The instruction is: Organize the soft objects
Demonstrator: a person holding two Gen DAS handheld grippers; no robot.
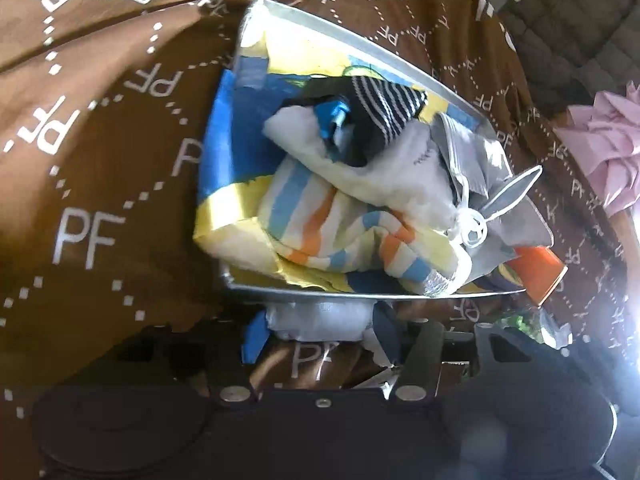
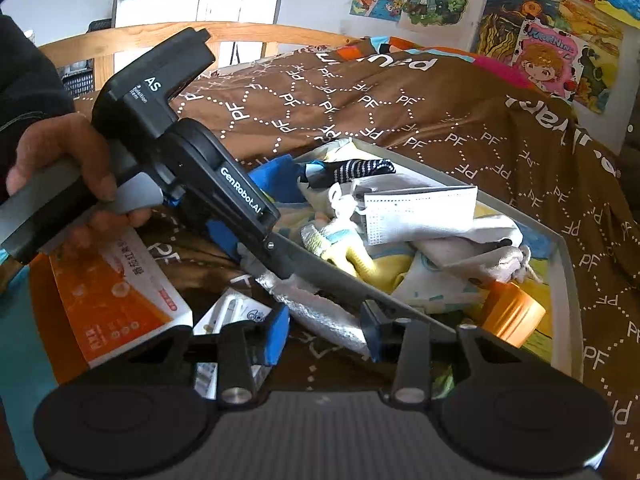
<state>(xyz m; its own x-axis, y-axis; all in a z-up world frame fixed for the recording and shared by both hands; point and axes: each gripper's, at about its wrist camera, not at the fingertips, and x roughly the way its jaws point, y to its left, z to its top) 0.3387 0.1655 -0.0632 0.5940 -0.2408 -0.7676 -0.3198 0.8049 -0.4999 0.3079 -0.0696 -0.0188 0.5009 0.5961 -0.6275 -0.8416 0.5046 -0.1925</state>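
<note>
A shallow grey tray with a bright cartoon picture inside [image 1: 362,80] sits on a bed under a brown blanket printed with white letters [image 1: 100,160]. Soft things are already piled in the tray: a striped cloth in orange, blue and white [image 1: 320,224], a small black-and-white striped sock [image 1: 384,104], a fluffy white cloth [image 1: 380,176] and a white paper face mask [image 2: 420,208]. An orange round lid [image 2: 514,312] lies in one corner.

One soft thing is not in yet. A white crinkly soft bundle [image 2: 320,312] lies on the blanket, just outside the near edge of the tray.

The right claw [image 2: 324,340] has its blue pads on either side of this bundle. I cannot tell if they are squeezing it or only close to it. The left claw [image 1: 320,340] is also right at the bundle, with one blue pad at its end, and I cannot tell if it holds on.

So the step looks like picking up the last bundle. Next, one claw should pinch it well, lift it over the tray edge, and drop it on the pile. The two claws are very close, so they could bump.

An orange and white cardboard box [image 2: 116,300] lies nearby on the bed.
</note>
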